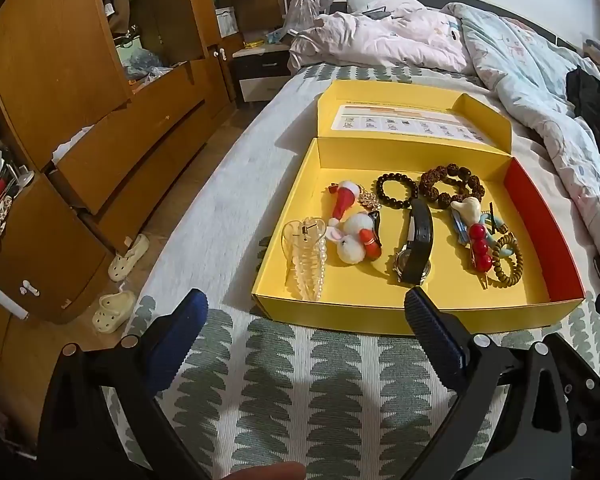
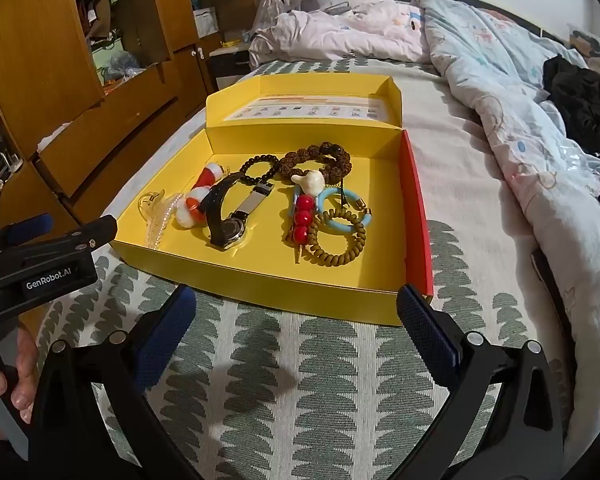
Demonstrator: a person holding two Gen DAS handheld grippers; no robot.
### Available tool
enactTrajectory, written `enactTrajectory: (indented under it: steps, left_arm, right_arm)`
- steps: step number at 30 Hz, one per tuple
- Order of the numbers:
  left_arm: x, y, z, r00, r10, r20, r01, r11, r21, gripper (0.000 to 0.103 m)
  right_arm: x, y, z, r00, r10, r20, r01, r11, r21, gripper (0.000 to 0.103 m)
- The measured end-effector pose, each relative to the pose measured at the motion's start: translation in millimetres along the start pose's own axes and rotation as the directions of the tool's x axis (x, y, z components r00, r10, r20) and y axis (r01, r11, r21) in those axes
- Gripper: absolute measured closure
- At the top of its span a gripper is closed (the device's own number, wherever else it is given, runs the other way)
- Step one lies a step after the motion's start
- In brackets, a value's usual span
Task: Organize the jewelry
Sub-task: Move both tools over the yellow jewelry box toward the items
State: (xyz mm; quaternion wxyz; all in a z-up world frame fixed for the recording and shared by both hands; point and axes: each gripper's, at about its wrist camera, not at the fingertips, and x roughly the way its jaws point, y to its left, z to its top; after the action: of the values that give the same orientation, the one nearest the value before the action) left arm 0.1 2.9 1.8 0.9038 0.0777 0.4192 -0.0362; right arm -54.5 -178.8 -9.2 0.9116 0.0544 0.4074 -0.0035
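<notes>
Jewelry gathered in an open yellow cardboard box (image 1: 364,308) on the bed, both tools held back at its near edge.

Laid flat on the leaf-patterned bedspread (image 1: 284,392), the box keeps everything reachable from above: black-strapped wristwatch (image 1: 416,246), dark round-bead bracelet (image 1: 397,191), clear plastic hair claw (image 1: 305,258), red-bead hairpin (image 2: 303,216). Left hand-held gripper (image 1: 306,312) and right hand-held gripper (image 2: 296,304) hover spread wide, holding nothing, seemingly poised to choose a piece.

- Left tongs (image 1: 306,320) gape wide over the patterned bed (image 1: 284,392), gripping nothing.
- Beyond them, a yellow box (image 1: 356,316) holds a watch (image 1: 414,250), bracelets and plush charms.
</notes>
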Motion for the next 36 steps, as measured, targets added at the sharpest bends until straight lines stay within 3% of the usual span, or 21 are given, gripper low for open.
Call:
enactTrajectory:
  steps: [7, 15, 21, 28, 36]
  left_arm:
    - [3, 2, 8, 1.000, -0.014, -0.009, 0.014, 1.000, -0.002, 0.006]
    - [20, 2, 42, 0.993, -0.103, -0.056, 0.103, 0.995, -0.011, 0.006]
    - [50, -8, 56, 0.966, -0.201, -0.160, 0.201, 0.979, -0.017, 0.006]
    - [74, -6, 65, 0.937, -0.264, -0.229, 0.261, 0.964, -0.045, 0.006]
    - [99, 0, 73, 0.896, -0.345, -0.279, 0.329, 0.939, -0.104, 0.006]
  right_arm:
    - [-5, -5, 10, 1.000, 0.004, 0.012, -0.004, 1.000, -0.006, 0.003]
    - [3, -27, 50, 0.989, 0.146, 0.004, -0.145, 0.985, 0.090, 0.003]
    - [24, -42, 80, 0.972, 0.232, -0.029, -0.223, 0.960, 0.170, 0.003]
    - [51, -43, 107, 0.969, 0.236, -0.068, -0.221, 0.959, 0.177, 0.005]
    - [97, -47, 112, 0.955, 0.252, -0.155, -0.222, 0.957, 0.188, 0.023]
